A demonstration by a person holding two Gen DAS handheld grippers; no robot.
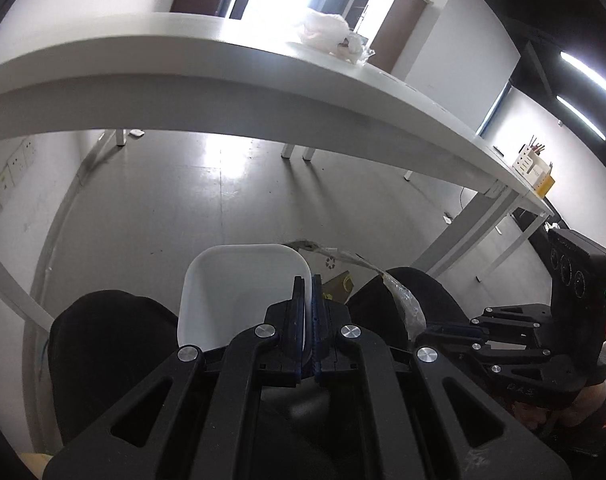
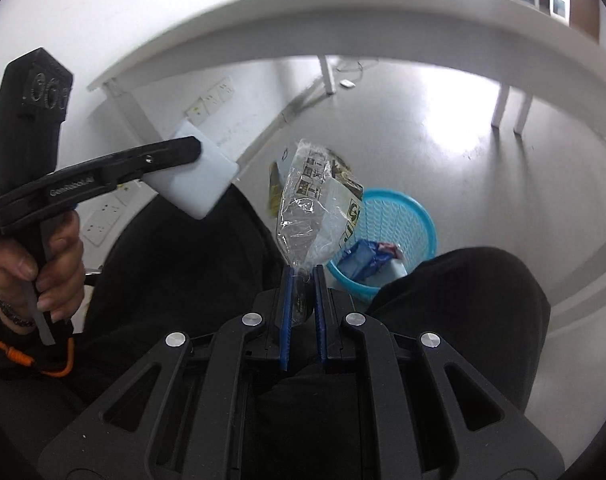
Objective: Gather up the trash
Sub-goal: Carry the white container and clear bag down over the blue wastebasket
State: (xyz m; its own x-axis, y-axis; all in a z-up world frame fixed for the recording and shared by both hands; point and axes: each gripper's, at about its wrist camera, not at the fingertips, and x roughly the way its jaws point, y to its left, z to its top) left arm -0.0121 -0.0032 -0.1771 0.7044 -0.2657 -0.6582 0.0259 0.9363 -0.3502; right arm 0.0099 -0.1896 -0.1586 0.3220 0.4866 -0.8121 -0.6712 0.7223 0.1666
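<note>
My left gripper (image 1: pixel 307 280) is shut on the rim of a white plastic tray (image 1: pixel 239 288), held above my lap; the tray also shows in the right wrist view (image 2: pixel 201 182). My right gripper (image 2: pixel 302 270) is shut on a clear printed plastic wrapper (image 2: pixel 311 196), held up just left of and above a blue mesh trash basket (image 2: pixel 399 220) on the floor. The basket holds a blue packet (image 2: pixel 361 258) and other scraps. The wrapper also shows in the left wrist view (image 1: pixel 399 292).
A white table (image 1: pixel 231 80) curves overhead, with crumpled white plastic bags (image 1: pixel 331 36) on top. My black-trousered knees (image 2: pixel 475 288) flank the basket. Table legs (image 2: pixel 507 108) stand on the grey floor. Wall sockets (image 2: pixel 211 100) are at left.
</note>
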